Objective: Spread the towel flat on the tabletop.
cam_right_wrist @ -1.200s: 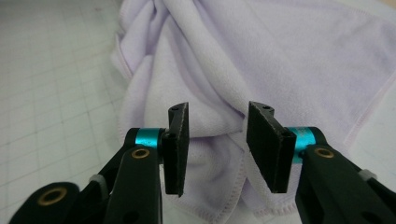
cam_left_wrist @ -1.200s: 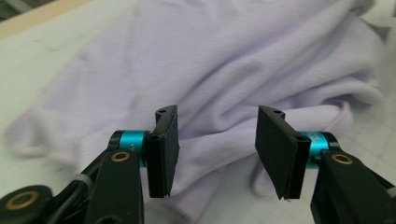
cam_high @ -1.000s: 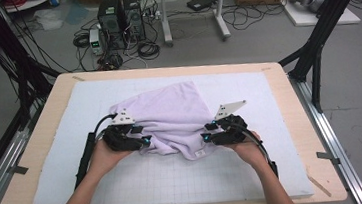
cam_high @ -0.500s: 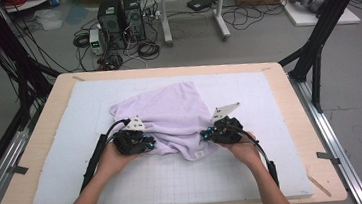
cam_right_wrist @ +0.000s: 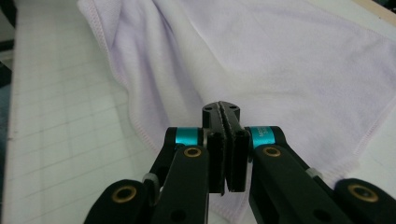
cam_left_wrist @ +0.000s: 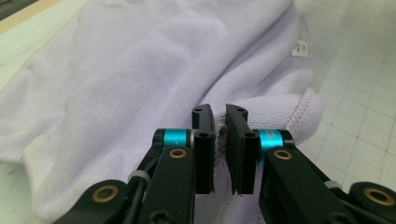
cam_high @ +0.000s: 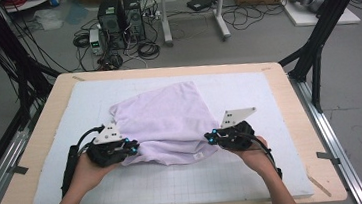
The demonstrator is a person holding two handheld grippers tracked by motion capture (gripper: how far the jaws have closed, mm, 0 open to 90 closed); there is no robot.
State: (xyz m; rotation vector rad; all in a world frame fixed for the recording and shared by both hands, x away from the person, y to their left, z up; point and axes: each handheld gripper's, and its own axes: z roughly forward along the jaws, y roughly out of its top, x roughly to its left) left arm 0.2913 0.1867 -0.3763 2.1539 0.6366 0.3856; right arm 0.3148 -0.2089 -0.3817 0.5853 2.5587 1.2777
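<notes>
High view: lilac towel (cam_high: 163, 124) lies crumpled mid-worktop (cam_high: 47, 140) on the gridded white mat (cam_high: 177, 192). Left tool (cam_high: 132, 148) bites its near-left hem, jaws pinching a soft fold; right tool (cam_high: 207, 138) is clamped on the near-right edge. Plush terry, stitched border, small white label (cam_high: 199, 156).

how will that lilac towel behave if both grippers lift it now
Probably floppy: the lilac towel already lies in soft folds, so it should sag between the left gripper and right gripper. Likely light for its size, being thin cloth. Its fuzzy pile suggests little slip.
</notes>
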